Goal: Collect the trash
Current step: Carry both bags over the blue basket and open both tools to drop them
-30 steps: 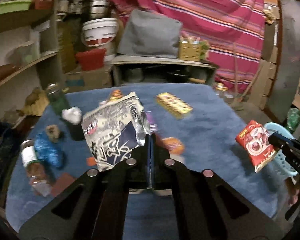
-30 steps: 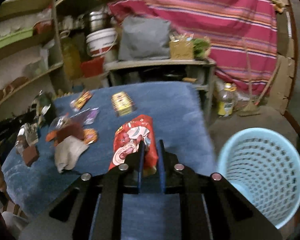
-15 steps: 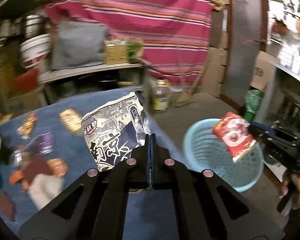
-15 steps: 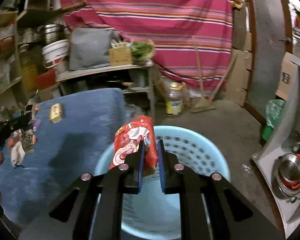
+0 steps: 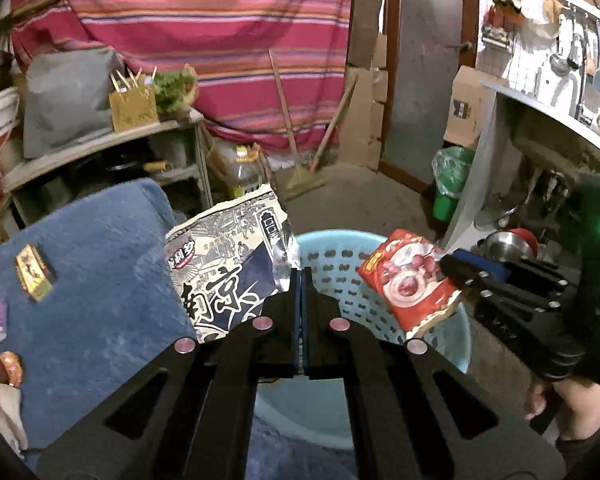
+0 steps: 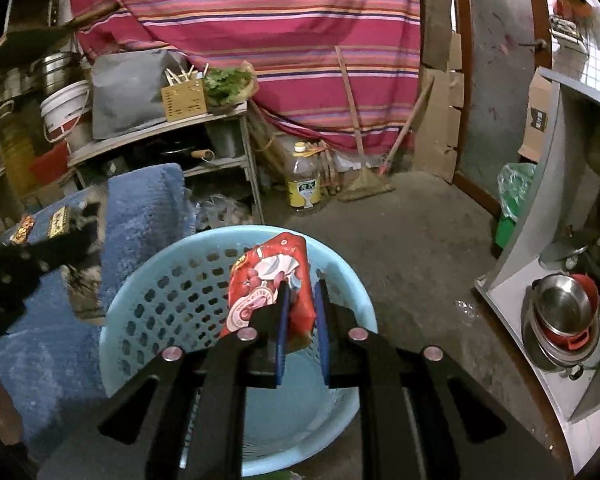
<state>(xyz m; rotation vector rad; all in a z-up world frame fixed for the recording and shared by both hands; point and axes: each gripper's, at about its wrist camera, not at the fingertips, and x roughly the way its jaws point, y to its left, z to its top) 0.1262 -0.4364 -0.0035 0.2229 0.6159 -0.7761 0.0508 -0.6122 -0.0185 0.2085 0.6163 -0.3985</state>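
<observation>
My left gripper point(image 5: 301, 276) is shut on a blue-and-white snack bag point(image 5: 224, 268) and holds it at the near-left rim of the light blue basket point(image 5: 332, 258). My right gripper point(image 6: 300, 292) is shut on a red snack bag point(image 6: 270, 284) and holds it above the basket's point(image 6: 160, 300) opening. In the left wrist view the red bag point(image 5: 408, 280) hangs over the basket's right side, held by the right gripper point(image 5: 446, 268). In the right wrist view the left gripper point(image 6: 80, 236) shows at the left, over the table edge.
The blue-covered table point(image 5: 100, 280) lies left of the basket, with a yellow wrapper point(image 5: 34, 272) and other trash on it. A shelf point(image 6: 160, 140) stands behind. A yellow bottle point(image 6: 306, 184) and a broom point(image 6: 364, 176) are on the floor. A metal counter point(image 6: 560, 280) with pots stands at right.
Both grippers have swung right from over the table to the basket, each with its bag. The red bag is now over the basket's opening.
</observation>
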